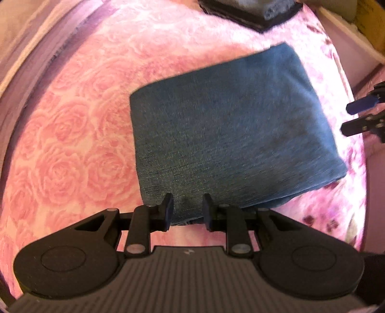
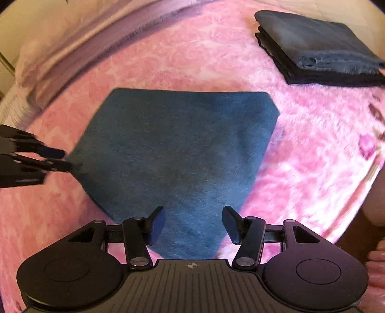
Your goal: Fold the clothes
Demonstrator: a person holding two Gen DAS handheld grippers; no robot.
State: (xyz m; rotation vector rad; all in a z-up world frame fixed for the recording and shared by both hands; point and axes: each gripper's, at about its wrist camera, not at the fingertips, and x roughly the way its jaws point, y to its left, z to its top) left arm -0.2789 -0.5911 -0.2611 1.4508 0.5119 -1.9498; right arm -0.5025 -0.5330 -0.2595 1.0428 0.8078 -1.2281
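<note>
Folded blue jeans (image 1: 228, 125) lie flat on the pink rose blanket (image 1: 72, 144). My left gripper (image 1: 187, 202) hovers over their near edge, its jaws a narrow gap apart, with denim showing between them but nothing pinched. In the right wrist view the left gripper (image 2: 62, 159) sits at the left corner of the jeans (image 2: 178, 154). My right gripper (image 2: 193, 211) stands open above the jeans' near edge. Seen from the left wrist, the right gripper (image 1: 346, 118) is just off the jeans' right side, apart from the cloth.
A stack of dark folded clothes (image 2: 320, 48) rests at the far right of the blanket (image 2: 192, 55), also seen as the stack (image 1: 252, 12). The bed's far border (image 2: 84, 41) curves along the back left. A hand (image 2: 377, 250) shows at the lower right.
</note>
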